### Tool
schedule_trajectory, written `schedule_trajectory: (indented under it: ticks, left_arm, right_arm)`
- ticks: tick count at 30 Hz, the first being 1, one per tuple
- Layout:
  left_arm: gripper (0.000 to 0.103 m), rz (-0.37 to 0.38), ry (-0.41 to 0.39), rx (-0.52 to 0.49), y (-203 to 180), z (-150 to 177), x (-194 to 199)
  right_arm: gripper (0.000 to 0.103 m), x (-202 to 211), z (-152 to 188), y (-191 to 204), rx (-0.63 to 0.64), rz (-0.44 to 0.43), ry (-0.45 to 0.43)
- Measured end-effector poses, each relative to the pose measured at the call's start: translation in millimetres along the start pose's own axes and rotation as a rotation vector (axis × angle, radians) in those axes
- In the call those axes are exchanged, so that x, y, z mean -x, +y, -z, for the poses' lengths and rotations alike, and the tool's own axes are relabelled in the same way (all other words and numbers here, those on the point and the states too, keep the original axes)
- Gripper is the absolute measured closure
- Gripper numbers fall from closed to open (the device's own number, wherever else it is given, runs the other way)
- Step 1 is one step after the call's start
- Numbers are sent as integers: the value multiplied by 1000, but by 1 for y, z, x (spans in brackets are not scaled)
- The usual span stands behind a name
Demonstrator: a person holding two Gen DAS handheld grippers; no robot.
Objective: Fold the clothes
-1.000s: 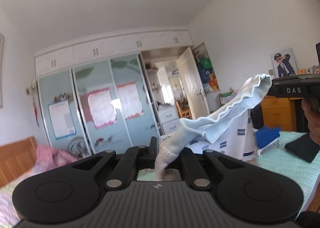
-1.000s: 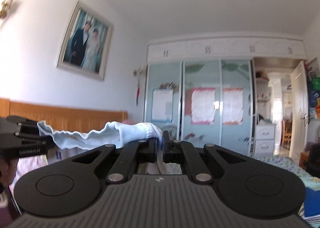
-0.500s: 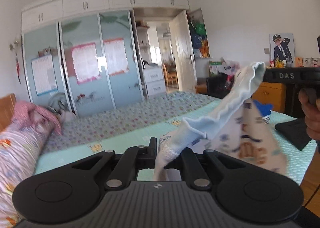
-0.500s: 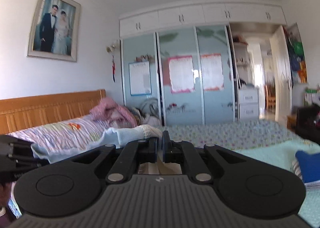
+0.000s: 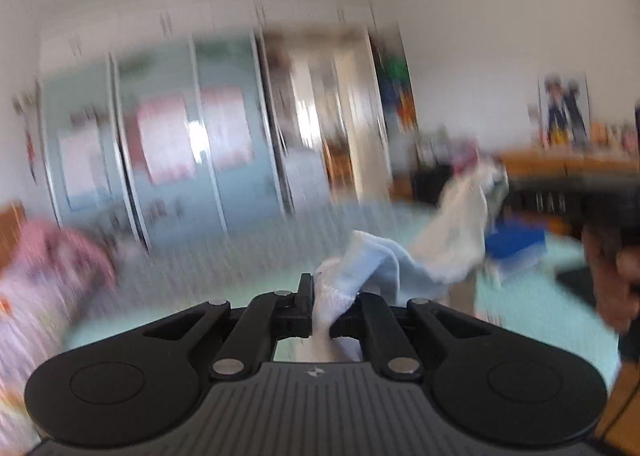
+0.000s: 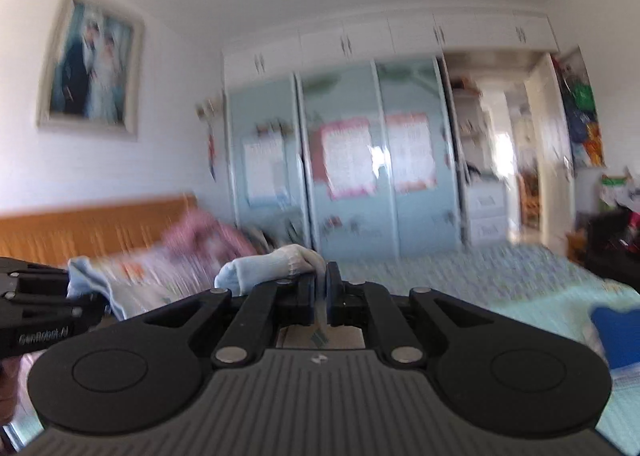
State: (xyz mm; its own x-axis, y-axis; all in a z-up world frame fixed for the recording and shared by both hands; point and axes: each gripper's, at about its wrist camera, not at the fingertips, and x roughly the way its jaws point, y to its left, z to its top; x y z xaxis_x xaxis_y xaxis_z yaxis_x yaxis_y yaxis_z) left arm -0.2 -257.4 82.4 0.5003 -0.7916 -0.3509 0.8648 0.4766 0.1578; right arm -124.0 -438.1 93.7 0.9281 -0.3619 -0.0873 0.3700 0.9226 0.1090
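Observation:
A pale blue and white garment (image 5: 436, 252) hangs stretched between my two grippers above the bed. My left gripper (image 5: 330, 296) is shut on its white ribbed edge. In the left wrist view the cloth runs up and right to the right gripper (image 5: 516, 188), held by a hand (image 5: 616, 272). The right wrist view shows my right gripper (image 6: 323, 292) shut on another ribbed part of the garment (image 6: 276, 262). From there the cloth sags left to the left gripper (image 6: 80, 302). Both pictures are blurred.
A bed with a teal patterned sheet (image 5: 200, 296) lies below. A folded blue garment (image 6: 616, 332) rests on it at the right. Pink bedding (image 6: 208, 236) lies by the wooden headboard (image 6: 80, 228). A wardrobe (image 6: 360, 176) and an open door (image 6: 552, 152) stand behind.
Both grippers have come down toward the bed with the garment still between them. The views tipped from ceiling and wall to the bed. The cloth now sags lower.

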Motion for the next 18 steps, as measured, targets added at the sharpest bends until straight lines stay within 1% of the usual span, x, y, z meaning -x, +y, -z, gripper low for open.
schedule_trajectory:
  ticks: [1, 2, 3, 5, 6, 8, 10, 14, 15, 16, 17, 18]
  left_arm:
    - [98, 13, 85, 17, -3, 24, -19]
    - [98, 19, 169, 46, -2, 47, -38]
    - [98, 16, 241, 99, 2, 68, -53]
    - [98, 5, 371, 225, 12, 109, -77]
    - [98, 9, 405, 280, 17, 124, -83]
    - [97, 20, 420, 341, 24, 141, -80]
    - [97, 20, 422, 359, 29, 149, -74]
    - [96, 5, 430, 399, 38, 151, -73]
    - [95, -9, 435, 415, 42, 148, -78]
    - [91, -26, 448, 428, 47, 148, -84]
    - [81, -45, 464, 440, 50, 150, -90]
    - [75, -66, 487, 445, 53, 152, -96]
  right_arm:
    - [95, -5, 17, -3, 4, 18, 45]
    - [95, -13, 37, -8, -7, 32, 110]
    - [95, -22, 57, -13, -24, 45, 176]
    - [95, -39, 96, -24, -80, 73, 296]
    - [94, -45, 113, -28, -101, 86, 342]
    - [95, -48, 133, -26, -120, 85, 384]
    - [96, -50, 152, -23, -138, 81, 421]
    - [95, -56, 145, -7, -150, 40, 401]
    - [94, -61, 141, -6, -161, 38, 399]
    - [94, -67, 140, -5, -174, 46, 399]
    - [84, -75, 138, -4, -181, 63, 407]
    - [74, -86, 140, -3, -175, 72, 423]
